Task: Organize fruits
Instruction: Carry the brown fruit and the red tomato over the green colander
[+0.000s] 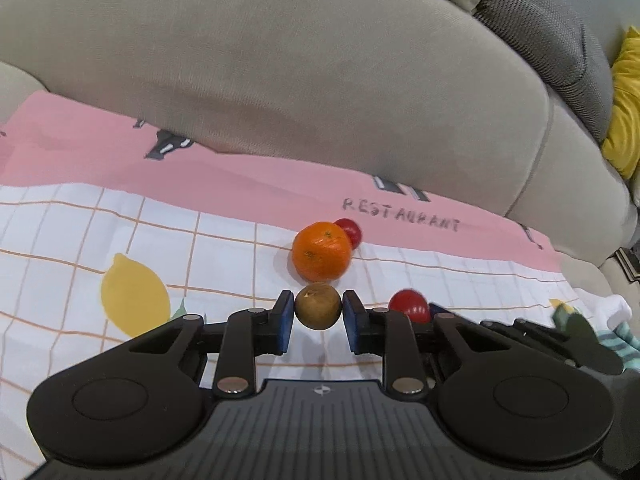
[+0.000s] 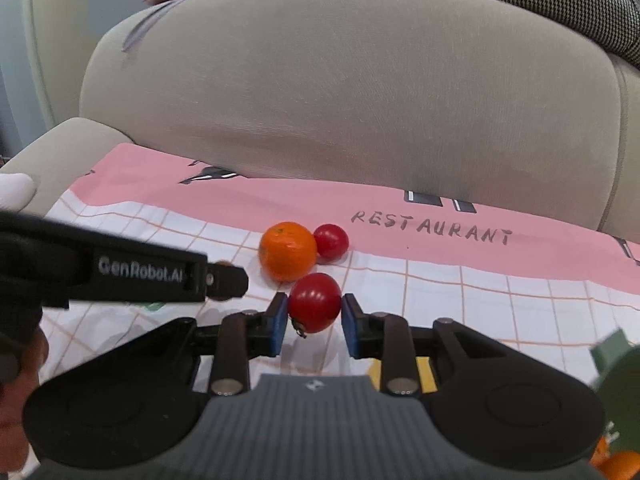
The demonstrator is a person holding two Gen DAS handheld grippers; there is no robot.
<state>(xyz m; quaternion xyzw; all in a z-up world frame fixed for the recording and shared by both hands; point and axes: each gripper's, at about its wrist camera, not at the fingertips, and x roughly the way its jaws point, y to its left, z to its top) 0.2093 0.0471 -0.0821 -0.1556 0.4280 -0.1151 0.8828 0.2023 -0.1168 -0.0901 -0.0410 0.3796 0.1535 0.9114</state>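
Left gripper [image 1: 318,312] pinches my small round brown fruit [image 1: 318,306], just below the round orange [image 1: 321,251]. It feels hard and smooth, so I squeeze its middle.

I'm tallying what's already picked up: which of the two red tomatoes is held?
The red tomato pinched between the right gripper fingers; the other tomato lies on the cloth behind the orange.
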